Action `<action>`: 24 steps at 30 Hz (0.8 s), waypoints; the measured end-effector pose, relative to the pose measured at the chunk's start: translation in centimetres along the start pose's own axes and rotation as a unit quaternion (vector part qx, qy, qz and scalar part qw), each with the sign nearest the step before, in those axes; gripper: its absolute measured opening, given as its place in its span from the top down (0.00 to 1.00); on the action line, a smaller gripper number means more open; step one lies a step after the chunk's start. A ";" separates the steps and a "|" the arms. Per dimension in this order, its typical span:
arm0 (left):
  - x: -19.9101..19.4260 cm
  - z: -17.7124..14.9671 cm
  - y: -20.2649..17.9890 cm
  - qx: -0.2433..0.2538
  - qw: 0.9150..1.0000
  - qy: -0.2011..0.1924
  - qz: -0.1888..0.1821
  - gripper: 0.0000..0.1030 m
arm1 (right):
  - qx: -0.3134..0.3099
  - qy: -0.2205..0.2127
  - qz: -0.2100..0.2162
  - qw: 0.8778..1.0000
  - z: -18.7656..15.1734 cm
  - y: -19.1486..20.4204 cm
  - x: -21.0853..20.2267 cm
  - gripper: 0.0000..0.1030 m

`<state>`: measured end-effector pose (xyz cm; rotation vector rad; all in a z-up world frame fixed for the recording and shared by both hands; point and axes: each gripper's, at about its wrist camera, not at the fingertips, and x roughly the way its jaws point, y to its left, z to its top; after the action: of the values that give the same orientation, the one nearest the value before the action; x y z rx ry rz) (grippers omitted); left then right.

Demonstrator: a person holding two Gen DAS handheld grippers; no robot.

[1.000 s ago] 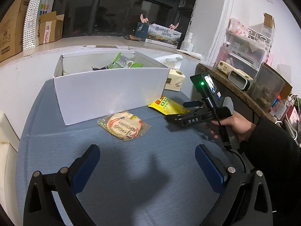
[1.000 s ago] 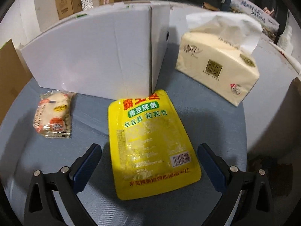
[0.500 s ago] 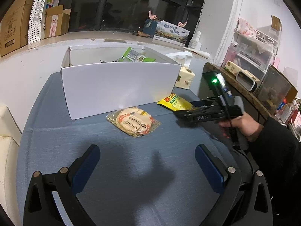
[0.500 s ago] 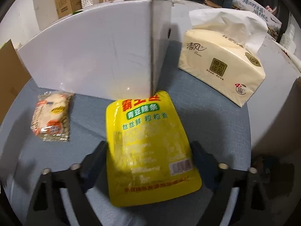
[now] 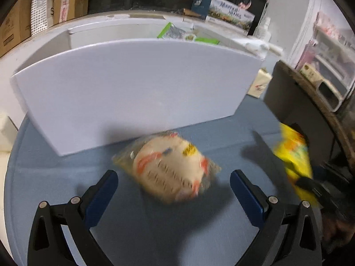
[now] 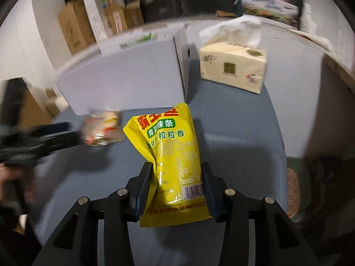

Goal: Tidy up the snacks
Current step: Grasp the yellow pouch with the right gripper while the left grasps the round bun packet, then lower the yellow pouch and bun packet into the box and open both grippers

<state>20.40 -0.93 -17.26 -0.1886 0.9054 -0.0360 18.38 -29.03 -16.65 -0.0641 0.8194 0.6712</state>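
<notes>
My right gripper [image 6: 176, 177] is shut on a yellow snack pouch [image 6: 170, 153] and holds it lifted off the blue table; the pouch also shows at the right of the left wrist view [image 5: 292, 155]. My left gripper [image 5: 174, 184] is open, its fingers on either side of a clear-wrapped round bread snack [image 5: 170, 168] that lies on the table before the white box [image 5: 133, 84]. The bread snack shows blurred in the right wrist view [image 6: 102, 128]. The white box [image 6: 124, 82] holds green snack packets [image 5: 175, 33].
A tissue pack [image 6: 233, 66] stands right of the box. Cardboard boxes [image 6: 75, 28] and a paper bag sit on the ledge behind. A dark shelf unit [image 5: 295, 102] with clutter borders the table on the right.
My right gripper closed on the yellow pouch and lifted it. My left gripper moved forward until its open fingers flank the bread snack.
</notes>
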 end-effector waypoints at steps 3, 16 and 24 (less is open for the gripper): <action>2.1 0.7 -0.6 0.010 0.999 0.018 0.046 0.00 | 0.017 -0.020 0.031 0.999 -1.4 0.4 -2.0 0.54; 1.2 -1.2 0.4 0.034 0.999 0.007 0.020 0.22 | 0.008 -0.028 0.039 0.999 -3.2 2.6 -1.9 0.54; -7.0 -2.9 1.2 0.032 0.997 -0.065 -0.031 0.22 | 0.021 -0.046 0.048 0.998 -2.7 3.0 -3.0 0.54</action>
<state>13.76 0.59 -13.73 -0.1575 0.7683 -0.1083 13.41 -29.05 -15.79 0.0447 0.7513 0.7426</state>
